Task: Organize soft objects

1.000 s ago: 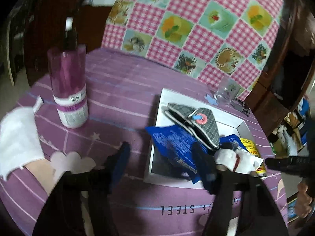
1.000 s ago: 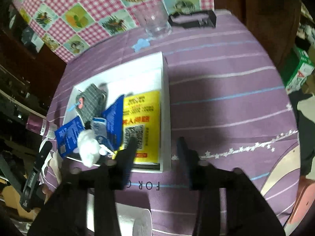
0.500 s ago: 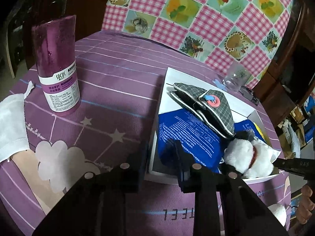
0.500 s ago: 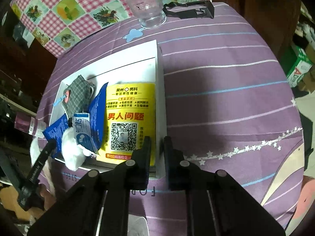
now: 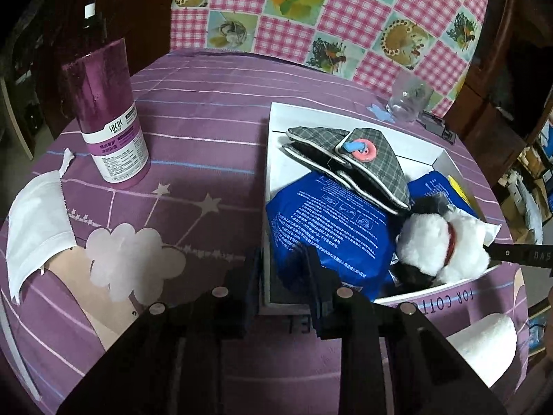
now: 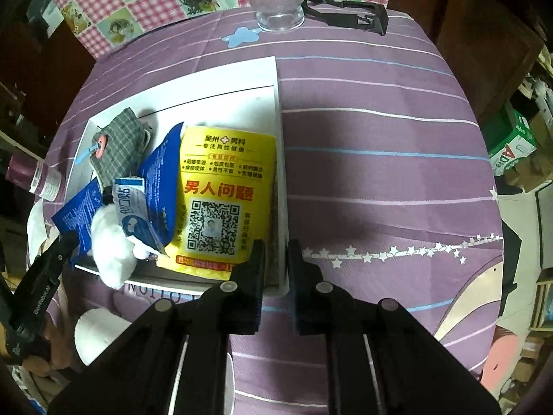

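Observation:
A shallow white box (image 5: 345, 114) (image 6: 207, 79) lies on the purple tablecloth. In it are a grey plaid mask (image 5: 373, 159) (image 6: 121, 145), a blue packet (image 5: 328, 224) (image 6: 159, 180), a yellow packet (image 6: 221, 186) and a white plush toy (image 5: 439, 245) (image 6: 110, 245) at the near edge. My left gripper (image 5: 281, 276) is shut on the box's near left wall, one finger outside and one inside against the blue packet. My right gripper (image 6: 276, 263) is shut on the box's right wall near its front corner.
A purple bottle (image 5: 110, 117) and a white face mask (image 5: 34, 228) sit left of the box. A glass (image 6: 276, 0) and a black clip (image 6: 345, 17) stand behind it. A paper roll (image 5: 484, 342) lies by the near table edge.
Both grippers stood open beside the box a second ago and have since shut on its side walls. The left one also came closer and lower toward the box corner.

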`<state>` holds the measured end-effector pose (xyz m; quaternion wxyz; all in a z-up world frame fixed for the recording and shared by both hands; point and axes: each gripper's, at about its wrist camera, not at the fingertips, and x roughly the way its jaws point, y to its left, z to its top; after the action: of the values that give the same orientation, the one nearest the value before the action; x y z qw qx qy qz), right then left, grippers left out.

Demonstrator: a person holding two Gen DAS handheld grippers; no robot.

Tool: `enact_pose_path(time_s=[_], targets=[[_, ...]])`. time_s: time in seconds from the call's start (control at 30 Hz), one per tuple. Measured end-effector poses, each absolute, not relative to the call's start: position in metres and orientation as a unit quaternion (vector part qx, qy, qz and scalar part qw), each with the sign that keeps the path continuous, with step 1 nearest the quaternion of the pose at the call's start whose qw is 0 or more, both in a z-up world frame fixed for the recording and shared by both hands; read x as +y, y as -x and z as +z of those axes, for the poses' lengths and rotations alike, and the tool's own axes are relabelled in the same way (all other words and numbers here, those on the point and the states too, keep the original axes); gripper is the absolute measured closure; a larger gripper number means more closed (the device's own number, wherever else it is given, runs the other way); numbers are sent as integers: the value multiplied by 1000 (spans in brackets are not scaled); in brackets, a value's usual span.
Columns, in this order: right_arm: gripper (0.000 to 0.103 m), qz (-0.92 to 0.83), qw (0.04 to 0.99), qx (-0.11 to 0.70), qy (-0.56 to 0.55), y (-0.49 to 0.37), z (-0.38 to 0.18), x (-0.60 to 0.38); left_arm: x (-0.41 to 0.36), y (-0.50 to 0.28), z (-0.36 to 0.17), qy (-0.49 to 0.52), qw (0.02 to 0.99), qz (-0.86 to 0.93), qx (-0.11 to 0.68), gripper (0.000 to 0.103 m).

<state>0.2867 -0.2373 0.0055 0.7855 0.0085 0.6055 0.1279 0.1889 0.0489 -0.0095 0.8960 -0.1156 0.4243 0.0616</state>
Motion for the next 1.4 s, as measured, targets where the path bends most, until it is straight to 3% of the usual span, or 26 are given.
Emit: enact_pose_path(time_s=[0.2, 0.27, 0.33, 0.4, 0.5, 0.57, 0.97, 1.27, 1.4], targets=[[88, 131, 780, 612, -21, -286, 8, -241, 51, -184, -6, 116, 904, 57, 407, 78], [88, 132, 785, 605, -28, -284, 16, -243, 49, -179, 0, 105, 914, 67, 387, 69], [88, 132, 790, 597, -33, -280, 24, -245, 47, -176, 4, 98, 920, 74, 373, 48], [83, 129, 797, 589, -33, -277, 32, -245, 45, -175, 6, 95, 923, 70, 365, 41], [66, 126, 807, 576, -22, -274, 40, -243, 43, -173, 8, 91, 926, 64, 360, 41], [62, 129, 815, 565, -14, -270, 46, -240, 42, -173, 9, 89, 928, 62, 357, 41], [61, 170, 833, 527, -4, -246, 76, -217, 20, -156, 32, 72, 939, 43, 333, 37], [61, 191, 856, 479, 28, -217, 64, -200, 7, -136, 36, 58, 943, 22, 326, 34], [61, 152, 901, 404, 47, -193, 61, -210, 5, -117, 44, 73, 949, 18, 305, 22]])
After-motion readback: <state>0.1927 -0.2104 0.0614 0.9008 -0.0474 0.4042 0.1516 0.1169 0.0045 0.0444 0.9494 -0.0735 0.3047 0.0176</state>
